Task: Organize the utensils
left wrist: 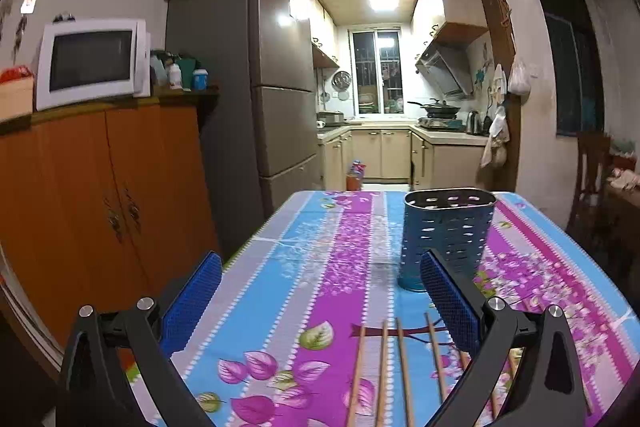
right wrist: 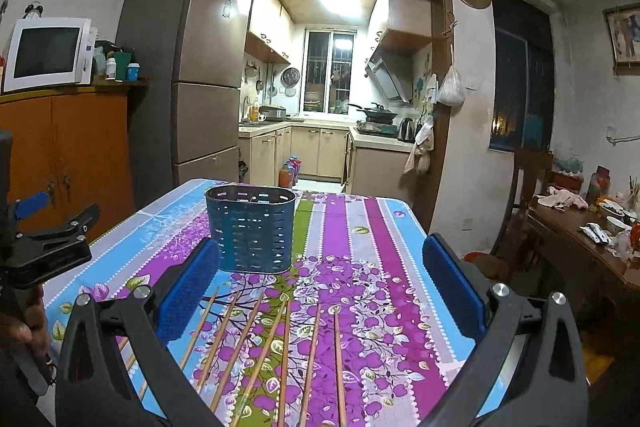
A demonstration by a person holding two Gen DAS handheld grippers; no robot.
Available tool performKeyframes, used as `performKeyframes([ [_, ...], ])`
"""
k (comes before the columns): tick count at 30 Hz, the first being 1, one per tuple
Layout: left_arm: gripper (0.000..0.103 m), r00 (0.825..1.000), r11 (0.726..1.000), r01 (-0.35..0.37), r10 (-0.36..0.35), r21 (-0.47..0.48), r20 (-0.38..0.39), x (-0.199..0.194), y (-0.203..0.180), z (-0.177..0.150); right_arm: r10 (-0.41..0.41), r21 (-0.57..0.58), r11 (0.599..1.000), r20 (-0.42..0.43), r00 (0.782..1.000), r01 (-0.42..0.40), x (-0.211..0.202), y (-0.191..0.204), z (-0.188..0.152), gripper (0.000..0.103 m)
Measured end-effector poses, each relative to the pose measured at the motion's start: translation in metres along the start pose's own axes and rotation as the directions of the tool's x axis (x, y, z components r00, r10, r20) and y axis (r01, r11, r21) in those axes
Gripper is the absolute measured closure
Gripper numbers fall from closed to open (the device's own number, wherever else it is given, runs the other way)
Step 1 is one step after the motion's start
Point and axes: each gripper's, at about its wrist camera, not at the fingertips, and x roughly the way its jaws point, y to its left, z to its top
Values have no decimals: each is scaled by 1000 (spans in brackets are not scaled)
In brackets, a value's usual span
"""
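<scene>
A blue perforated utensil holder (left wrist: pixel 446 235) stands upright on the floral tablecloth (left wrist: pixel 320 267); it also shows in the right wrist view (right wrist: pixel 251 229). Several wooden chopsticks (left wrist: pixel 384 375) lie side by side on the cloth near the front edge, also in the right wrist view (right wrist: pixel 284 355). My left gripper (left wrist: pixel 320 267) is open and empty, above the chopsticks' far ends. My right gripper (right wrist: pixel 320 259) is open and empty, above the chopsticks, with the holder just beyond its left finger. The left gripper also shows at the left edge of the right wrist view (right wrist: pixel 44 227).
An orange wooden cabinet (left wrist: pixel 100 207) with a white microwave (left wrist: pixel 92 61) stands left of the table, beside a tall fridge (left wrist: pixel 248 87). A kitchen lies beyond the table's far edge. A dark wooden side table (right wrist: pixel 592 251) with clutter and a chair stand at the right.
</scene>
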Motion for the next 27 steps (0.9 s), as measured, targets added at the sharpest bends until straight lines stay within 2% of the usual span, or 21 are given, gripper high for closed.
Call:
performKeyframes([
  [16,4,999,997,-34,34,70,2,-3,-11,-9,25,-12,1000,-7,1000,-25,-7,6,-4,5],
  [27,4,999,997,-34,34,75,2,-2,-14,-9,32,-26,999,-14,999,-32,-3,12,-2,5],
])
